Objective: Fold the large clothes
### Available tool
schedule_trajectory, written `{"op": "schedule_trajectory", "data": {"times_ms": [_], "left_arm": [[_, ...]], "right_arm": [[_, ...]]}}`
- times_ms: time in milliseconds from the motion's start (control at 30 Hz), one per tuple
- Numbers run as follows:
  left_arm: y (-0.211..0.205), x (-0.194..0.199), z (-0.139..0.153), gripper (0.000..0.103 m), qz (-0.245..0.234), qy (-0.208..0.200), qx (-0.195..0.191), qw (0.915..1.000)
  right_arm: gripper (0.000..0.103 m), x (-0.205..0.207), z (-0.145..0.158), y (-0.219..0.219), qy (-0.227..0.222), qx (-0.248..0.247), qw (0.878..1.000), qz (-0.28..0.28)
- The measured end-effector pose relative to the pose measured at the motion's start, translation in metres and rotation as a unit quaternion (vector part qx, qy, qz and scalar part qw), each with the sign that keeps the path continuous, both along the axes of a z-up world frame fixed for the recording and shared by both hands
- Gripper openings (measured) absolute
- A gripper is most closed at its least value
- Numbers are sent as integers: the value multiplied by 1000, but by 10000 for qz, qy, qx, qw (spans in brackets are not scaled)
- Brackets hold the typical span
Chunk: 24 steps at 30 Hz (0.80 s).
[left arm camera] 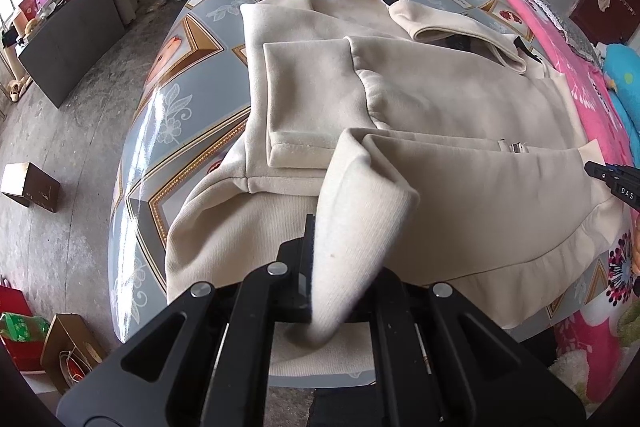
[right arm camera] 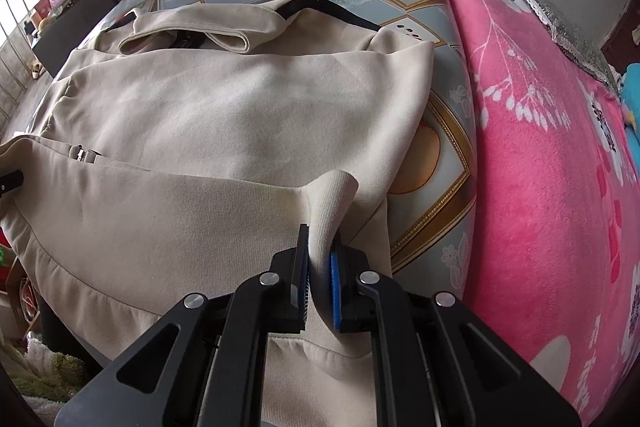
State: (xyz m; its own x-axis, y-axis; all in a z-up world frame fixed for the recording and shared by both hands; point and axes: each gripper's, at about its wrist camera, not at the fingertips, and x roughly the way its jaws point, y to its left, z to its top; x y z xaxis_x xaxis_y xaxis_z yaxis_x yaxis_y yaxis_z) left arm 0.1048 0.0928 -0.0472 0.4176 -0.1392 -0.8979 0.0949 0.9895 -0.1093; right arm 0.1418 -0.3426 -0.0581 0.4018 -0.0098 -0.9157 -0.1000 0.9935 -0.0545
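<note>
Both grippers are pinching the near hem of the cream jacket: the left gripper is clamped on a raised fold at its corner, and the right gripper is squeezing a peak of ribbed hem. It's lying spread on the patterned table, sleeve already tucked over, pink blanket alongside. I'd say they're lifting for the bottom-up fold, so keep both hands level and the hem taut.

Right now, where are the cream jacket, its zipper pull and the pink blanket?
cream jacket (right arm camera: 240,95), right wrist view, broad back panel.
zipper pull (left arm camera: 516,148), left wrist view, metal tab.
pink blanket (right arm camera: 540,147), right wrist view, flowered middle.
</note>
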Motion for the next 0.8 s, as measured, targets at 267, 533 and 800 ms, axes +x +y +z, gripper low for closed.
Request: {"op": "schedule_trajectory", "data": {"times_ms": [267,533,800], "left_arm": [[1,2,0,5,28,75,-18,10000],[0,2,0,5,32,99,-4,9999],[1,3,0,5,23,90,-22,10000]], "right_arm": [[8,2,0,1,46,3,10000,-15],[8,1,-1,6,15,-182,9998,59],[9,1,-1,13,31,-453,9989,99]]}}
